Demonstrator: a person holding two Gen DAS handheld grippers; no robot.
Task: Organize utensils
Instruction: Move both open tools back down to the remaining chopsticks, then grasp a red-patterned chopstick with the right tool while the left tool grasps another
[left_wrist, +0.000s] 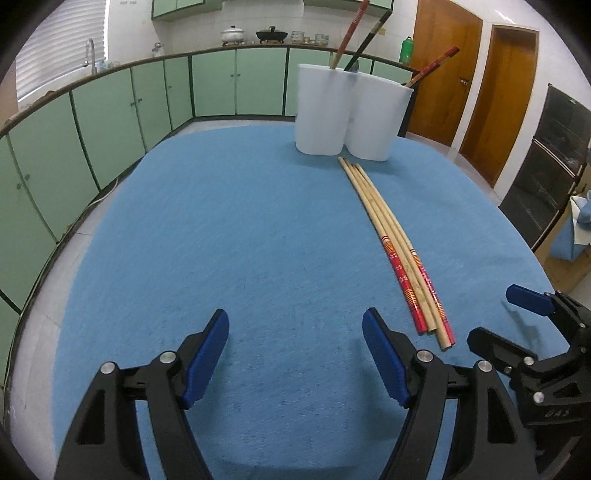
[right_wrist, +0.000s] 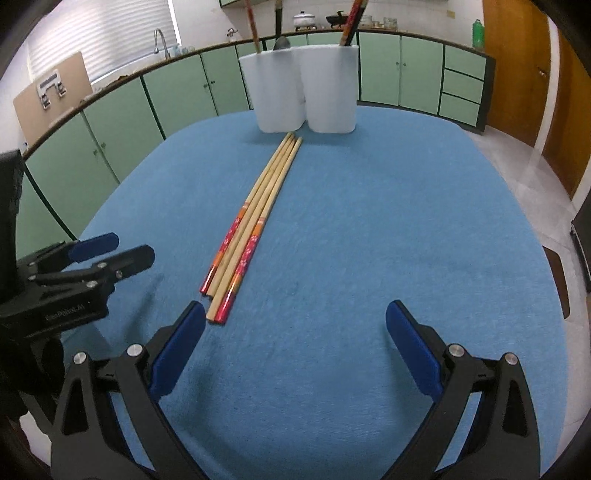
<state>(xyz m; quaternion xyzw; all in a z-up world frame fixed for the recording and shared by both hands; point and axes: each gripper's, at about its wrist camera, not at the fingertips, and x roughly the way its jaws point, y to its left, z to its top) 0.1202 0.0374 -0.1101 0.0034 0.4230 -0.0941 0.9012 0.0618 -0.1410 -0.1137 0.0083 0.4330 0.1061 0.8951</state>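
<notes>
1. Left wrist view: left gripper (left_wrist: 295, 328) is pitched steeply down toward the worktop (left_wrist: 221, 240), which carries a blue cloth. Fingers (left_wrist: 208, 356) are spread wide with only bare cloth between the blue pads.
2. Same view: the chopsticks (left_wrist: 391, 243), four in a tight bundle, lie flat on the cloth to the right of the left gripper and outside its fingers. Red-patterned ends lie nearest the camera; plain tips point at the holder.
3. Same view: the white holder (left_wrist: 351, 110) stands upright at the far edge of the cloth, two rounded compartments side by side. More chopsticks lean in it, in both compartments. The bundle's tips stop just short of its base.
4. Same view: right gripper (left_wrist: 506, 321) comes in at the lower right edge, just beside the bundle's near end, not touching it. Its fingers stand apart.
5. Right wrist view: right gripper (right_wrist: 295, 321) is also tilted down over the cloth, fingers (right_wrist: 413, 350) spread wide and holding nothing.
6. Same view: the bundle's red ends sit just beside the tip of the left-hand finger; contact cannot be told. The bundle runs away toward the holder (right_wrist: 306, 92).
7. Same view: left gripper (right_wrist: 110, 249) shows at the left edge, fingers apart, near the bundle's end but clear of it.
8. Background: green cabinets (left_wrist: 110, 122) along the wall.
</notes>
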